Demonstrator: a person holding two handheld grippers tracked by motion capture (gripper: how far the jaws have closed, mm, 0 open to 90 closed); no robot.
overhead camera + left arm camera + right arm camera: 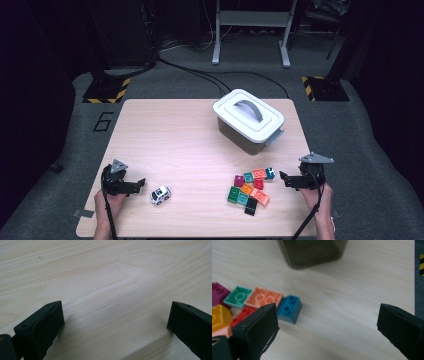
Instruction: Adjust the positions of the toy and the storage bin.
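My left gripper (139, 184) rests at the table's near left corner, a hand around it, jaws pointing right toward a small white toy car (160, 195). In the left gripper view it (116, 312) is open with bare wood between the jaws. My right gripper (284, 179) sits at the near right, pointing left at a pile of coloured bricks (249, 189). In its own view the right gripper (327, 315) is open and holds nothing. A blue brick (290, 308) lies just past its left jaw, beside an orange brick (264, 297) and a teal brick (237, 296).
A dark storage box with a white lid and grey handle (248, 120) stands shut at the back right of the wooden table (170, 140). Its dark base (312, 252) shows ahead of the right gripper. The table's right edge (414, 277) is close by.
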